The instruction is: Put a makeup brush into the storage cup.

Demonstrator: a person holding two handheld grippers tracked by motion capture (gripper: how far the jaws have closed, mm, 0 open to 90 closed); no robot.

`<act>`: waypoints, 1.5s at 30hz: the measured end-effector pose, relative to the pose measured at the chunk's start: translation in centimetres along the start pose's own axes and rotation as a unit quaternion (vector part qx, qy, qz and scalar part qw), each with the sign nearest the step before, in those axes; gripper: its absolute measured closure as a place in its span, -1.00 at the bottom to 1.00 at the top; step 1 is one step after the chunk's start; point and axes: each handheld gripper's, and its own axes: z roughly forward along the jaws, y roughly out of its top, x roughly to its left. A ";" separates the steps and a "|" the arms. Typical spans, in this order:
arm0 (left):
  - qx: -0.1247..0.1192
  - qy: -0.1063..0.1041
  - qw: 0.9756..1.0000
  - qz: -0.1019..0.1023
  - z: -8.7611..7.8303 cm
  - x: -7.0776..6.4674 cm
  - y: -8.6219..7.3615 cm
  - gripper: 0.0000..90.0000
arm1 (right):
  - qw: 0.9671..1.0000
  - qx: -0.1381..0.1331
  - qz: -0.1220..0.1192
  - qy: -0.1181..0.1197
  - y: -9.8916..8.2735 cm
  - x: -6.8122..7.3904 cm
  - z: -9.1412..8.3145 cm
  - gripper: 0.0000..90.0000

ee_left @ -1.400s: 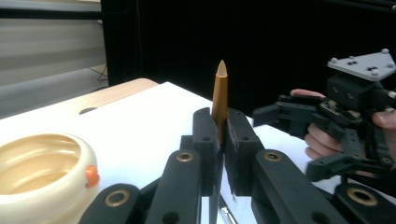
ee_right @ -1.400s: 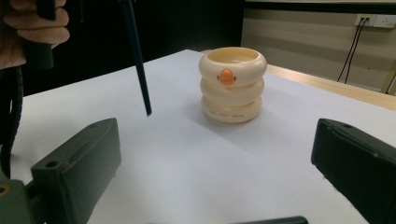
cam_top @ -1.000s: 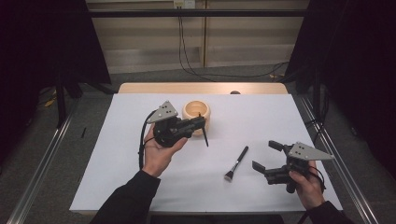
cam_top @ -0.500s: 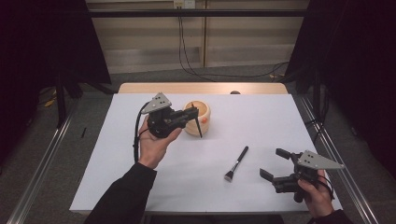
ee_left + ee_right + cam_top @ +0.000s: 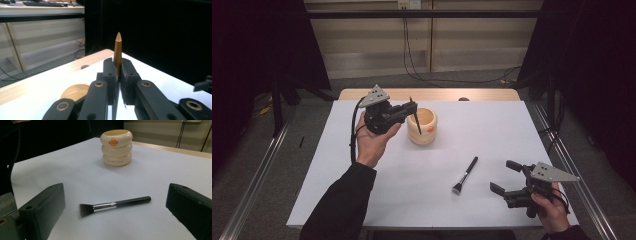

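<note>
So the left claw (image 5: 408, 108) has drifted up and toward the upper middle of the frame, and it's now right beside the cream ringed holder (image 5: 422, 126), clenched on a slim dark pencil-like stick (image 5: 416, 119) that hangs tilted over the holder's mouth. In the left gripper view the stick's gold tapered end (image 5: 117, 53) pokes up between the jaws. Looks to me like it's about to get dropped in. The right claw (image 5: 510, 176) has slid toward the lower right corner, wide open, with the makeup brush (image 5: 465, 175) lying flat on the counter (image 5: 492, 135) just left of it, probably next.
</note>
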 end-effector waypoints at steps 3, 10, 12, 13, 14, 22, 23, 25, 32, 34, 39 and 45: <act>0.000 0.007 1.000 -0.001 0.4 0.8 0.2 0.87 | 1.000 -0.001 -0.001 0.000 0.0 0.1 0.1 -0.95; -0.002 0.026 1.000 -0.007 1.6 2.0 0.3 0.87 | 1.000 -0.001 -0.003 -0.002 0.0 0.0 0.2 -0.94; 0.000 0.035 0.999 -0.009 1.9 2.3 0.3 0.87 | 1.000 -0.002 -0.003 0.002 -0.1 0.1 0.2 -0.92; -0.003 0.036 0.999 -0.011 2.1 2.4 0.4 0.87 | 1.000 -0.001 -0.005 0.003 -0.1 0.1 0.2 -0.92; -0.002 0.037 0.999 -0.012 2.2 2.6 0.5 0.87 | 1.000 -0.002 -0.004 0.004 -0.1 0.1 0.2 -0.92; 0.001 0.048 0.999 -0.013 3.4 3.2 0.5 0.87 | 1.000 0.001 -0.006 0.007 -0.1 0.1 0.2 -0.91; 0.000 0.044 0.999 -0.011 3.6 3.2 0.3 0.87 | 1.000 0.001 -0.007 0.007 -0.1 0.1 0.2 -0.91; -0.001 0.043 0.999 -0.007 3.9 3.4 0.1 0.87 | 1.000 -0.002 -0.005 0.008 -0.1 0.1 0.2 -0.91; 0.009 0.059 0.998 0.003 4.5 3.2 -0.4 0.87 | 1.000 -0.003 -0.005 0.006 -0.1 0.0 0.2 -0.91; 0.009 0.054 0.998 0.000 4.8 3.2 -0.7 0.87 | 1.000 -0.003 -0.006 0.007 -0.1 0.0 0.2 -0.91; 0.014 0.050 0.999 0.002 5.2 3.3 -1.5 0.87 | 1.000 -0.002 -0.009 0.007 -0.1 0.1 0.2 -0.91; 0.022 0.047 0.999 0.000 5.6 3.4 -2.4 0.87 | 1.000 -0.002 -0.008 0.008 -0.1 0.1 0.2 -0.91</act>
